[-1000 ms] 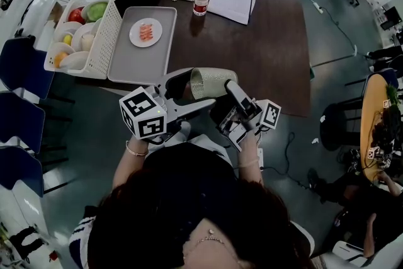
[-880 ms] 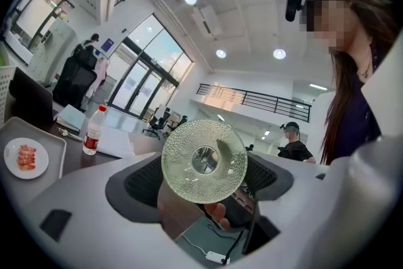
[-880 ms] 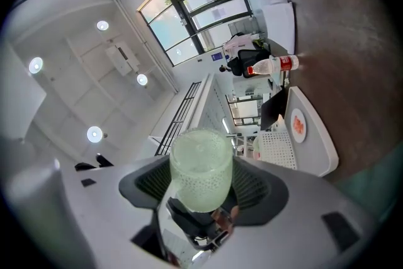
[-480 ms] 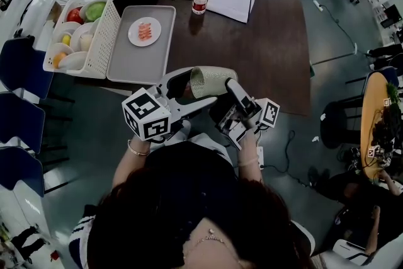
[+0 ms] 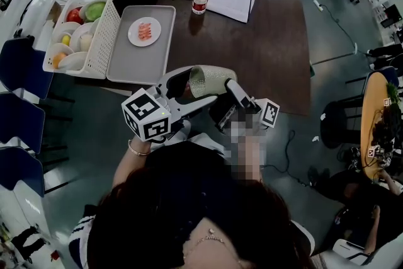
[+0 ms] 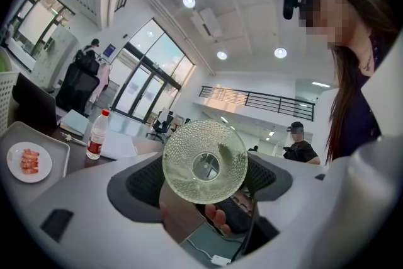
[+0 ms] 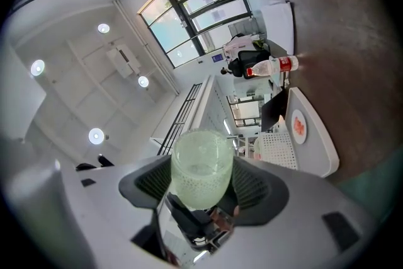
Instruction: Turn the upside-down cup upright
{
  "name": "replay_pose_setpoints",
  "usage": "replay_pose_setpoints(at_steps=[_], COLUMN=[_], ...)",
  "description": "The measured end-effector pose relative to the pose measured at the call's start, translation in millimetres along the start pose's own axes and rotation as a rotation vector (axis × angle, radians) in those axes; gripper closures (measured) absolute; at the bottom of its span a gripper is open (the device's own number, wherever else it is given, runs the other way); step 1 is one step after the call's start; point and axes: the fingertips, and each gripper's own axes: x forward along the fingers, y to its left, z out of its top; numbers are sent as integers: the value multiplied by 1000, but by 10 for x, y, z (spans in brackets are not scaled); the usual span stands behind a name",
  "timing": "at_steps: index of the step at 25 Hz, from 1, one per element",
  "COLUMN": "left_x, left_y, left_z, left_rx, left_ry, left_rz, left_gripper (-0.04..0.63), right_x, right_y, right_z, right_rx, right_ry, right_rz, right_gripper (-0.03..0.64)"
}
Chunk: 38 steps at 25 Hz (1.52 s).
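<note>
Lower centre of the head view: long dark hair, dark top, thin necklace with a small pendant, bracelet at the left wrist. Black head camera on a band. Left claw and right claw: pale grey shells, black ribbed pads, black-and-white marker cubes.

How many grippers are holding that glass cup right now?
2. The left gripper closes on the cup from the person's left, the right gripper from the right. It lies sideways.
</note>
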Motion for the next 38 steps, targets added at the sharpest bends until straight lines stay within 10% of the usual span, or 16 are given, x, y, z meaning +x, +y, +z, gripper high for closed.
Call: replay_pose_setpoints(at_steps=[14, 38], left_x=[-78, 19], left_y=[192, 570], left_z=[65, -375], left_rx=[11, 100], left_ry=[-9, 251], left_rz=[66, 220], left_gripper=[204, 204], right_x=[-143, -378], right_y=[-143, -251], right_z=[80, 233], right_rx=[-68, -614], right_ry=[-35, -30], right_rz=[-102, -555], right_gripper=[302, 430])
